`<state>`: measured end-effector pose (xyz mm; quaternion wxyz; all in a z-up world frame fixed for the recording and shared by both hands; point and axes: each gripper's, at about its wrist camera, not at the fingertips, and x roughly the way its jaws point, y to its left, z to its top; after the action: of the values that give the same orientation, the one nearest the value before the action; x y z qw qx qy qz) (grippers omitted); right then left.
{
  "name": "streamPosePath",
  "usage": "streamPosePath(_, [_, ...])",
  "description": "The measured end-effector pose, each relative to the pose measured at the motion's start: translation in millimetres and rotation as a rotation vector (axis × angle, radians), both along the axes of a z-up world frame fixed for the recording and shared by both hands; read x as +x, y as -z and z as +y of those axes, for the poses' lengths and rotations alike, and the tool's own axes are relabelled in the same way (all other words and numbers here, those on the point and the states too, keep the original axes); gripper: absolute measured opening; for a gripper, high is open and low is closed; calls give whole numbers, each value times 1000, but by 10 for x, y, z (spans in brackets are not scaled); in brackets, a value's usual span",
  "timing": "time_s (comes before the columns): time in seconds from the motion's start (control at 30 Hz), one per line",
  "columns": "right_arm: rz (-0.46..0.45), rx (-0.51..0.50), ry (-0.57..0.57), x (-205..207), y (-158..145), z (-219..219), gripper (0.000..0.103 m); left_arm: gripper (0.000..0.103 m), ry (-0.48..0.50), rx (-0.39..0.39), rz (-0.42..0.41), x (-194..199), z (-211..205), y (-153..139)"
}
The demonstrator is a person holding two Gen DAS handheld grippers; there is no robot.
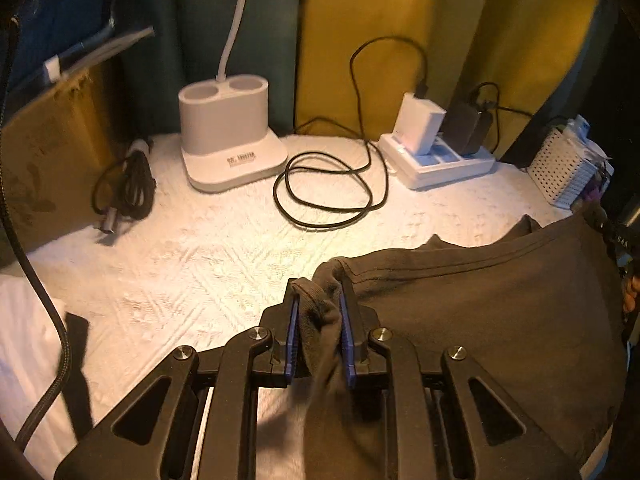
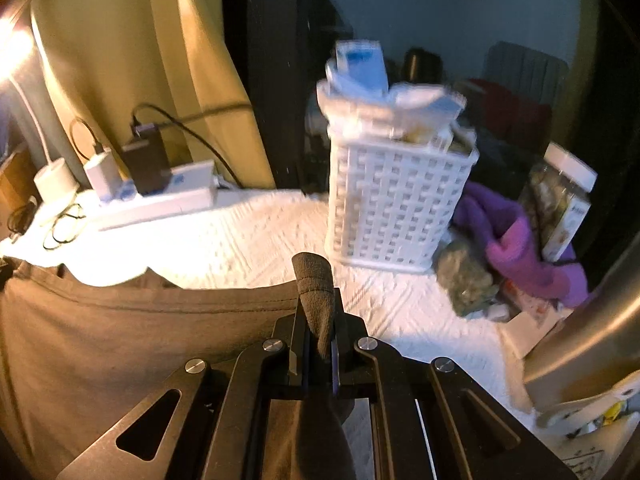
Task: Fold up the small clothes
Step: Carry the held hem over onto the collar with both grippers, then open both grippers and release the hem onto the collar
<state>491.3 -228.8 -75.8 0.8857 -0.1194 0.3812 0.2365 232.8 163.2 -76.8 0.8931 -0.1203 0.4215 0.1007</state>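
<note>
The soft, ribbed-hem dark brown garment (image 1: 480, 320) drapes over the quilted white tablecloth (image 1: 200, 264), its bunched corners pinched at twelve o'clock in the left gripper (image 1: 320, 308) and right gripper (image 2: 318, 312).

This is a lived-in home corner, likely a bedroom. A counter spread with a white textured cloth (image 1: 208, 256) sits against mustard-yellow and dark green curtains (image 1: 400, 40). On it stand a white desk-lamp base with two round wells (image 1: 228, 132), a white power strip loaded with chargers (image 1: 436, 160), a coiled black cable (image 1: 328, 188), a white plastic lattice basket stuffed with packets (image 2: 392, 200), and a crumpled purple fleece cloth (image 2: 516, 248).
</note>
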Motion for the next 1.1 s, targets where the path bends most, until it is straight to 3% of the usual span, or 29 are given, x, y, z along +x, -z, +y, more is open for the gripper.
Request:
streamPosePath(0.2, [44, -85, 25, 118, 313, 69, 7, 23, -11, 7, 36, 102, 54, 122])
streamPosePath(0.3, [33, -138, 29, 111, 421, 117, 8, 42, -41, 33, 56, 110, 114, 136])
streamPosePath(0.33, [31, -143, 28, 109, 423, 125, 10, 43, -22, 27, 51, 97, 148, 131])
streamPosePath(0.37, [26, -157, 34, 115, 422, 125, 16, 46, -31, 25, 51, 78, 188, 124])
streamPosePath(0.43, [4, -190, 68, 132, 415, 102, 38, 49, -47, 36, 53, 34, 241, 106])
streamPosePath(0.47, [-13, -217, 104, 147, 414, 69, 61, 50, -56, 41, 55, -1, 266, 89])
streamPosePath(0.5, [-18, -228, 128, 162, 414, 29, 74, 51, -67, 40, 56, -42, 293, 70])
streamPosePath(0.6, [19, -191, 121, 155, 407, -84, 74, 57, -104, 33, 54, -179, 393, 31])
streamPosePath(0.77, [5, -200, 112, -28, 335, -175, 74, 62, -161, 28, 54, -498, 434, -66])
streamPosePath(1.1, [-43, -169, 81, -682, 39, -377, 74, 63, -102, 35, 40, -1116, 60, -169])
